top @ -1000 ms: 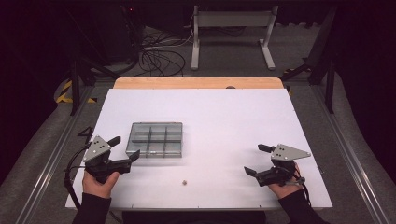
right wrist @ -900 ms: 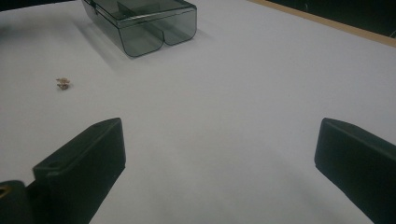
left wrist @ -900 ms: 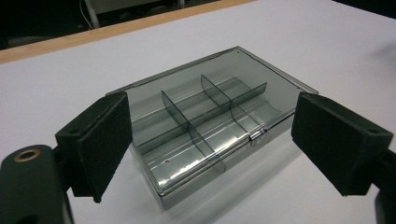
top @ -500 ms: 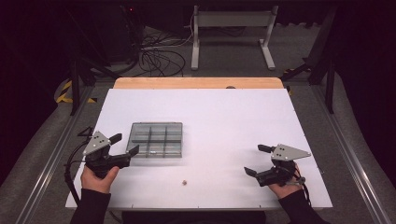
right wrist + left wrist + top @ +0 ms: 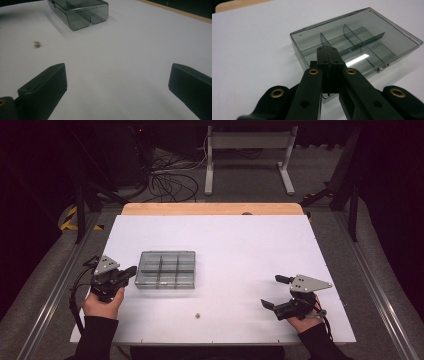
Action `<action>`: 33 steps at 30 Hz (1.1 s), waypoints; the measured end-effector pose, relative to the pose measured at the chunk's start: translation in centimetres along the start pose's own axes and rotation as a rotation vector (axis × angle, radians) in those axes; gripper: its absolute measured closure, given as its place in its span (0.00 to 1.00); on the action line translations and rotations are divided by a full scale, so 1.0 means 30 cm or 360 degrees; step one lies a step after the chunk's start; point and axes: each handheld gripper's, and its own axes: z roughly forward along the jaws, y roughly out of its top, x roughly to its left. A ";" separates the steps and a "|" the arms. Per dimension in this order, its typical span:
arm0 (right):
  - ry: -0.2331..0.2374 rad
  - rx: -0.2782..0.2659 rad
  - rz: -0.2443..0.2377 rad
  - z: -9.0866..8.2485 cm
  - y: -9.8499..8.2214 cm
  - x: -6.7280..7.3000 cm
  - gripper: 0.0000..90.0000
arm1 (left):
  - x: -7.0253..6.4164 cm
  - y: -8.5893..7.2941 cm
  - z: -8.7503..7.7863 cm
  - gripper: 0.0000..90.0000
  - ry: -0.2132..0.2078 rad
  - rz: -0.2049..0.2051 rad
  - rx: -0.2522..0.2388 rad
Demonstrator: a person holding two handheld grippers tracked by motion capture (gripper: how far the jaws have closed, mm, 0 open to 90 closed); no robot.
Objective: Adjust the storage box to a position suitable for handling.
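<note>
**Smoky box at the left claw's tip**

The box (image 5: 166, 269) we work on is a flat, smoke-grey clear plastic case with its lid down, rectangular, split by thin inner walls into compartments. We see nothing lying in them. It sits on the white desk (image 5: 250, 250), left of the middle. Our left claw (image 5: 330, 53) has just been closing; its jaws are pressed together with nothing between them, the tip at the box's near wall, though we cannot tell if it touches. Our right claw (image 5: 275, 291) rests well apart on the desk's right side, jaws spread wide. A small brownish bit (image 5: 198, 315) lies between the claws, near the front edge.
</note>
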 end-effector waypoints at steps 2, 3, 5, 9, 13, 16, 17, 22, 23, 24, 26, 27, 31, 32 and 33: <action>0.0000 0.0001 0.0001 0.000 0.000 0.000 0.03 | 0.011 0.005 0.016 0.99 0.0010 -0.0015 0.0033; 0.0000 0.0001 0.0001 0.000 0.000 0.000 0.03 | 0.017 0.006 0.024 0.99 0.0017 -0.0026 0.0043; 0.0000 0.0001 0.0000 0.001 -0.001 0.000 0.03 | 0.032 0.007 0.040 0.99 0.0029 -0.0050 0.0067; 0.0006 0.0002 0.0004 0.002 -0.001 0.001 0.03 | 0.070 0.002 0.085 0.99 0.0039 -0.0098 0.0125; 0.0009 0.0003 0.0002 0.003 0.000 0.002 0.03 | 0.089 -0.002 0.111 0.99 0.0033 -0.0123 0.0158; 0.0010 0.0006 0.0001 0.005 -0.001 0.002 0.03 | 0.094 -0.004 0.119 0.99 0.0066 -0.0117 0.0179; 0.0012 0.0007 0.0002 0.005 -0.001 0.002 0.03 | 0.102 -0.006 0.129 0.99 0.0078 -0.0115 0.0201; 0.0013 0.0005 0.0002 0.005 -0.001 0.002 0.03 | 0.115 -0.011 0.148 0.99 0.0099 -0.0098 0.0245; 0.0013 0.0006 0.0003 0.005 -0.001 0.002 0.03 | 0.116 -0.012 0.152 0.99 0.0103 -0.0085 0.0255; 0.0013 0.0006 0.0003 0.005 -0.001 0.002 0.03 | 0.116 -0.013 0.157 0.99 0.0093 -0.0071 0.0261; 0.0013 0.0007 0.0002 0.005 -0.001 0.002 0.03 | 0.119 -0.018 0.172 0.99 0.0080 -0.0049 0.0287; 0.0013 0.0007 0.0002 0.005 -0.001 0.002 0.03 | 0.121 -0.019 0.176 0.99 0.0065 -0.0058 0.0294; 0.0015 0.0006 0.0002 0.005 -0.001 0.002 0.03 | 0.126 -0.023 0.185 0.99 0.0047 -0.0071 0.0306; 0.0015 0.0006 0.0002 0.005 -0.001 0.002 0.03 | 0.127 -0.024 0.188 0.99 0.0042 -0.0069 0.0311; 0.0015 0.0007 0.0003 0.005 -0.001 0.002 0.03 | 0.126 -0.026 0.193 0.99 0.0030 -0.0069 0.0321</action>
